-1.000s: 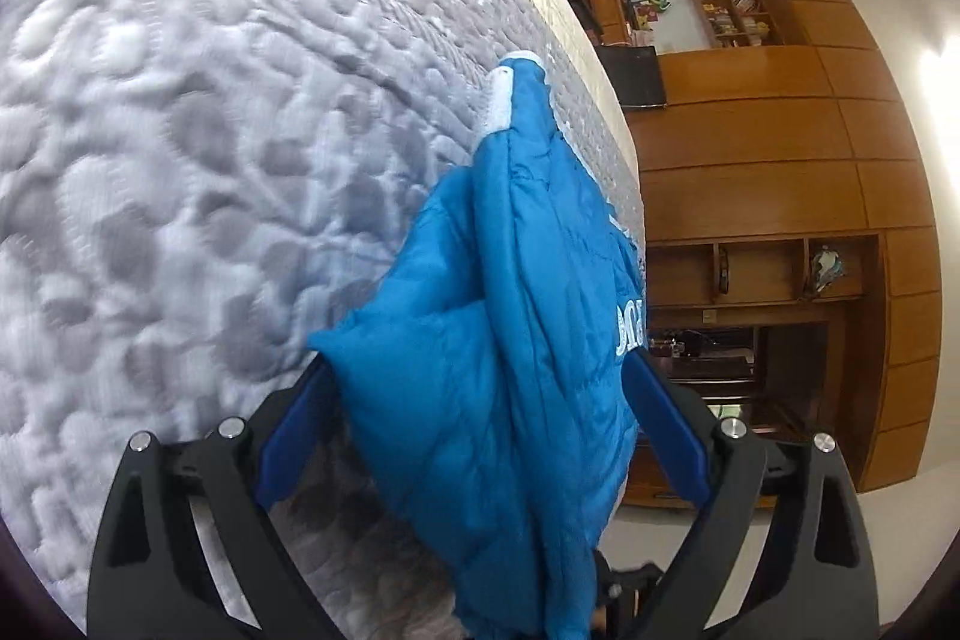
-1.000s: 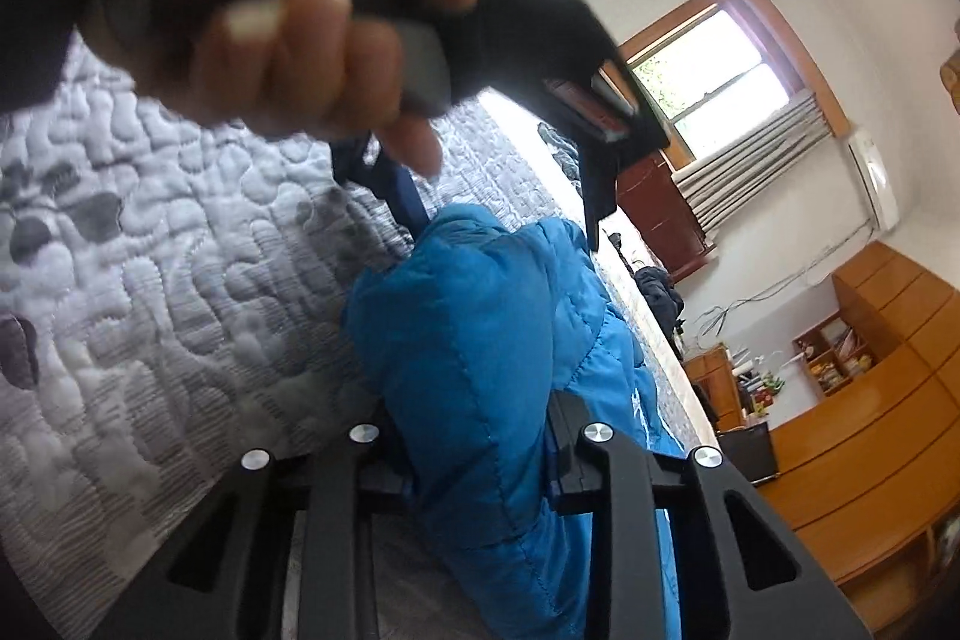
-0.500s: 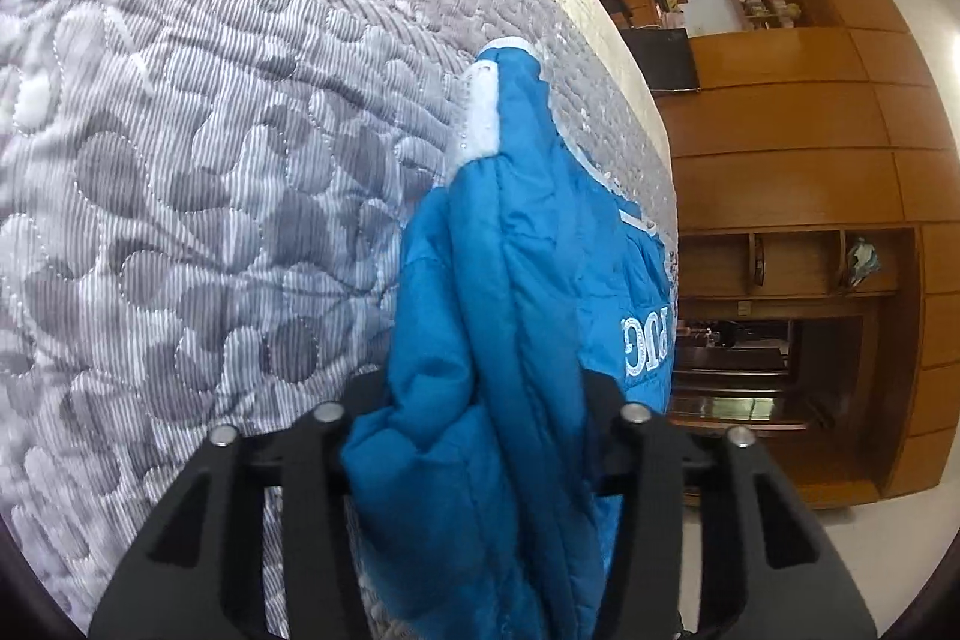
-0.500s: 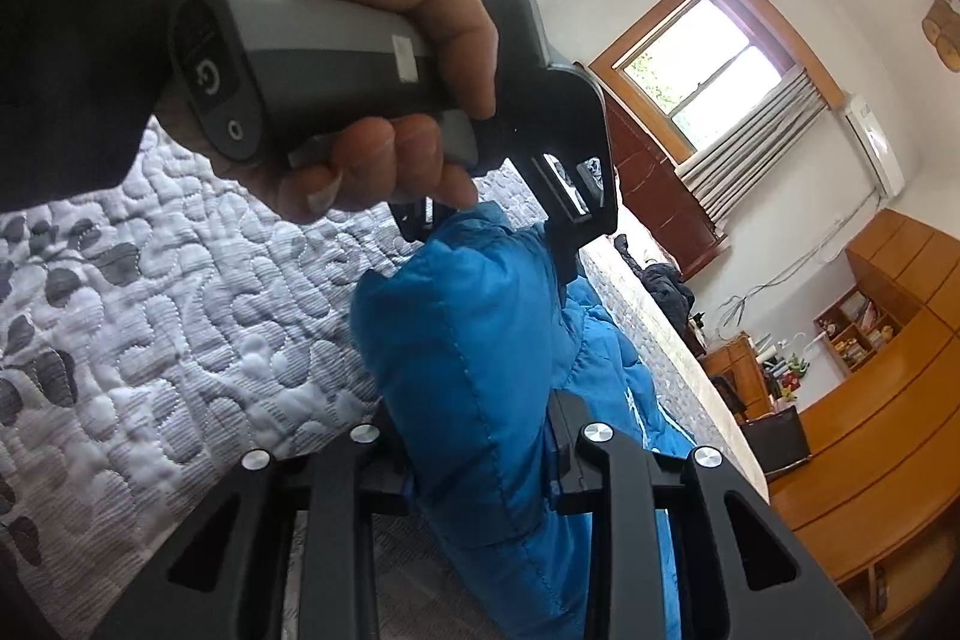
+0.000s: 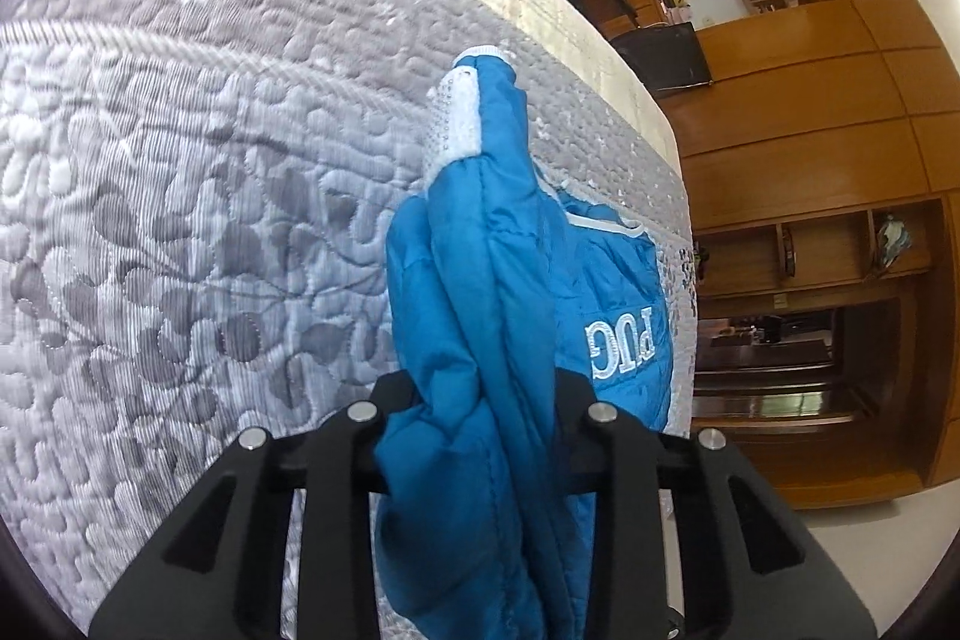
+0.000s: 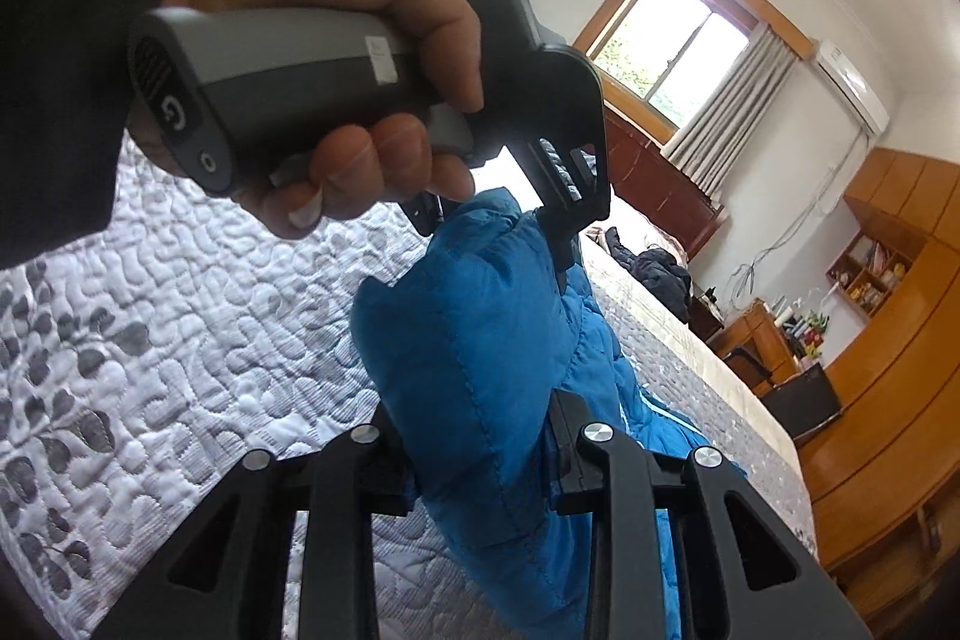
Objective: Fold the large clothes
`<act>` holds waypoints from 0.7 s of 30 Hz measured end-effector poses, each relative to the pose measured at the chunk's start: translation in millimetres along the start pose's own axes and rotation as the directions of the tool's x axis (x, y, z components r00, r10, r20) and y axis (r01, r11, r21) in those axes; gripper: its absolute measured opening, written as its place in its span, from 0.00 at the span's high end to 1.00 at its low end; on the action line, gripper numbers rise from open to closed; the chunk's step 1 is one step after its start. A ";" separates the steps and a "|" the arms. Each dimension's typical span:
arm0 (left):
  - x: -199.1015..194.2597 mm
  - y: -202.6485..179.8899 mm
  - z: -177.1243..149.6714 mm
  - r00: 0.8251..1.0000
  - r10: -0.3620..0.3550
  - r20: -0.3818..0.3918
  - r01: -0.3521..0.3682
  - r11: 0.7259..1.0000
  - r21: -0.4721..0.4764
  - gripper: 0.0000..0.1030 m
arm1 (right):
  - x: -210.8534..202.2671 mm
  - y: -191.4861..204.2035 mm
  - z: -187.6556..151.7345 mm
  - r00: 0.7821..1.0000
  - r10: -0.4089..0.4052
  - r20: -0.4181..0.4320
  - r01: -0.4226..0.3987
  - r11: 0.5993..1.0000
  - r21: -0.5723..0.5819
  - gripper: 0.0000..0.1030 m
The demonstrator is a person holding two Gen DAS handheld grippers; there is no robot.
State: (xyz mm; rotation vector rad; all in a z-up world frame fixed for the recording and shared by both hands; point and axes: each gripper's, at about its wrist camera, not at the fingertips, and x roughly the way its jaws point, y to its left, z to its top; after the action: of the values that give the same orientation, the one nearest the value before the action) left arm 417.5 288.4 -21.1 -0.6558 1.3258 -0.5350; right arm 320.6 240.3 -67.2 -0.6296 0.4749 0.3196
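Both your left gripper [image 5: 480, 436] and right gripper [image 6: 480, 454] clamp the blue jacket [image 5: 504, 316] above the bed [image 5: 180, 220]. Puffy fabric could slip out. It hangs near the bed's edge and could slide off.

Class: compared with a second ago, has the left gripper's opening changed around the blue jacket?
Yes. The left gripper has closed on the blue jacket, while the quilt behind lies the same.

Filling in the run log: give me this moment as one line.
left gripper: shut on blue jacket | right gripper: shut on blue jacket | jacket bunched over grey quilt | fold unfinished
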 end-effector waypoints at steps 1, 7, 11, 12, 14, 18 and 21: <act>-0.8 -6.9 -0.2 1.000 0.009 0.003 -0.009 1.000 0.005 0.72 | -1.7 -3.7 0.7 1.000 0.003 0.002 -0.003 1.000 0.011 0.72; -8.1 -30.7 -3.9 0.999 0.048 0.023 -0.049 0.998 0.030 0.73 | -13.1 -22.8 -0.5 1.000 0.020 0.019 -0.021 0.996 0.082 0.72; -11.2 -49.4 -7.1 0.997 0.073 0.034 -0.075 0.996 0.050 0.73 | -20.5 -37.7 -2.6 0.999 0.033 0.031 -0.037 0.989 0.140 0.72; -11.3 -54.2 -6.5 0.996 0.082 0.035 -0.084 0.995 0.056 0.73 | -21.9 -38.1 -3.7 0.999 0.036 0.032 -0.040 0.988 0.151 0.71; -11.2 -67.2 -7.9 0.994 0.100 0.037 -0.102 0.992 0.070 0.73 | -26.2 -48.5 -5.8 0.998 0.041 0.041 -0.048 0.982 0.183 0.72; -7.5 -90.3 -11.3 0.991 0.126 0.039 -0.130 0.987 0.093 0.73 | -31.6 -63.6 -11.3 0.997 0.048 0.057 -0.060 0.970 0.237 0.71; -1.7 -113.8 -12.9 0.988 0.150 0.042 -0.154 0.981 0.114 0.73 | -37.3 -81.7 -17.4 0.996 0.055 0.070 -0.073 0.953 0.295 0.72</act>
State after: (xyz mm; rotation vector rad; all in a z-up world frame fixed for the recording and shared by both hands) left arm 405.9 207.1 58.7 -0.4609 1.2910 -0.4718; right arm 318.0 161.6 -20.7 -0.3105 0.4741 0.3199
